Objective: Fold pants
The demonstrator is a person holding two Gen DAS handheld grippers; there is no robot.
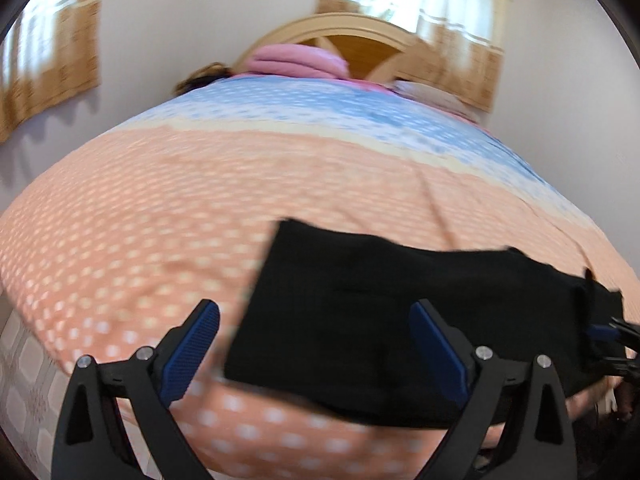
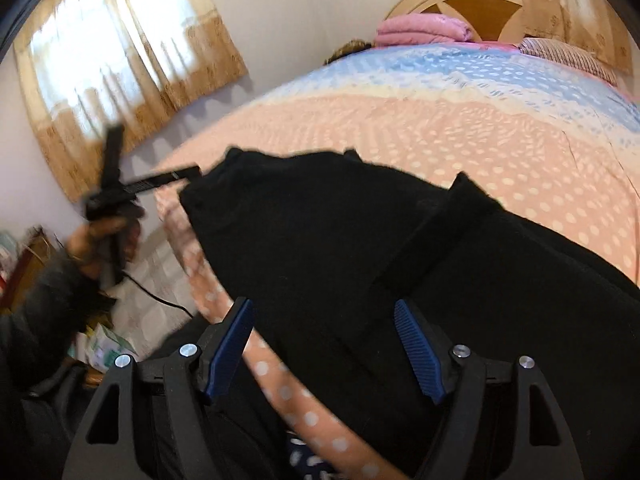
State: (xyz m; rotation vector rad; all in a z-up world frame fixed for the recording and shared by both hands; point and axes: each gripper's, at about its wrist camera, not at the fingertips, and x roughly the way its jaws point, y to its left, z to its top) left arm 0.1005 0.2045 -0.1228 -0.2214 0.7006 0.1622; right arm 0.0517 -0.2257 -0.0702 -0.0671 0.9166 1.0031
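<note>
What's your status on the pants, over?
Left gripper open, empty. Right gripper open, empty. Black pants lying on the bedspread near its edge, partly folded. Nothing in the way.

walls: plain pale lilac
windows: bright daylight through sheer tan curtains (image 2: 132, 64)
bed (image 1: 160, 208): peach polka-dot sheet, blue band further up, arched wooden headboard (image 1: 352, 40), folded pink blanket (image 2: 424, 28)
floor: pale patterned tiles
</note>
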